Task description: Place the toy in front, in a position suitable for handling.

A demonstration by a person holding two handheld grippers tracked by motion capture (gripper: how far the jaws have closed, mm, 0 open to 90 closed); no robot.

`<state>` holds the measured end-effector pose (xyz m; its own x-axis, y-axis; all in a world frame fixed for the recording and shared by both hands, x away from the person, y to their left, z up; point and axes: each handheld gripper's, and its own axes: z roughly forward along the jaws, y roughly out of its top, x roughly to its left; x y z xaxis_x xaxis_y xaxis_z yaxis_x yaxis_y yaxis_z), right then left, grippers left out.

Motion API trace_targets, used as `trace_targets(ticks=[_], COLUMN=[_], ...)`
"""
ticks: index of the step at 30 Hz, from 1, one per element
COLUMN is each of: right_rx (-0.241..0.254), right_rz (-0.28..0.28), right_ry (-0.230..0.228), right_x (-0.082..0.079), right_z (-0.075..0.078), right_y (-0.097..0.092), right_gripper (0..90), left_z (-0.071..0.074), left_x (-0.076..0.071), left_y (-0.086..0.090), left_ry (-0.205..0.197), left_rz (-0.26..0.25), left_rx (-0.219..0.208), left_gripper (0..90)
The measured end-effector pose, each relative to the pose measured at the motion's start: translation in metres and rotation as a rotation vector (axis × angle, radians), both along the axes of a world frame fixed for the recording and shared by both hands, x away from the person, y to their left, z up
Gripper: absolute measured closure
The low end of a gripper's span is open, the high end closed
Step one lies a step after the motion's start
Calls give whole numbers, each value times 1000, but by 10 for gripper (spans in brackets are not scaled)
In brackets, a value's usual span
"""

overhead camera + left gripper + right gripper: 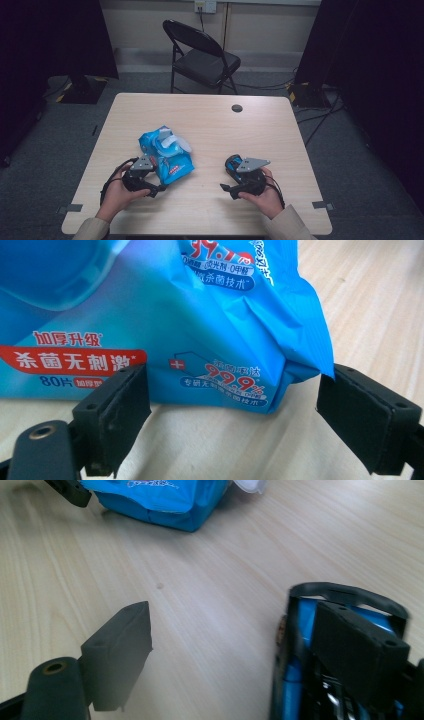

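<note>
Near the desk's (210,115) front edge, two hands hold grippers. The left gripper (159,189) has its jaws wide, straddling the near corner of a blue wet-wipes pack (167,155) without pressing it. The right gripper (226,188), jaws wide and empty, sits beside a small black-and-blue object (233,164). The pack lies left of centre, its white lid (172,143) open.

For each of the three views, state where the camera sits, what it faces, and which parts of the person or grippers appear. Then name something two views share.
High view: above the person's side, facing forward and down on the table; both hands, left gripper and right gripper show.
Left gripper view: rides the left gripper, facing the blue wipes pack; open jaws either side of its corner.
Right gripper view: rides the right gripper, facing across the tabletop; open jaws, a blue-and-black object.
Shared: all three show the wipes pack.
</note>
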<state>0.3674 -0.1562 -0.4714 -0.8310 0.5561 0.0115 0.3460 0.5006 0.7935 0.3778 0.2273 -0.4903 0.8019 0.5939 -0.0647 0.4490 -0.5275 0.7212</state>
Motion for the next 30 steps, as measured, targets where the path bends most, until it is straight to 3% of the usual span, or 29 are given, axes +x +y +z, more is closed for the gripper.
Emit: trace_targets(ticks=[9,16,30], right_rx=[-11,-26,-55], right_rz=[-94,-144,-148], right_ry=[-29,-13,15], right_x=[2,2,6], right_z=[4,-6,-21], right_y=[-35,-54,-55], right_gripper=[163,150,147], left_z=[-1,-2,-8], left_x=[19,35,53], left_y=[-2,-5,-5], left_ry=[3,10,24], left_rz=[16,48,91], left_rx=[-1,-10,-30], left_gripper=[138,135,125])
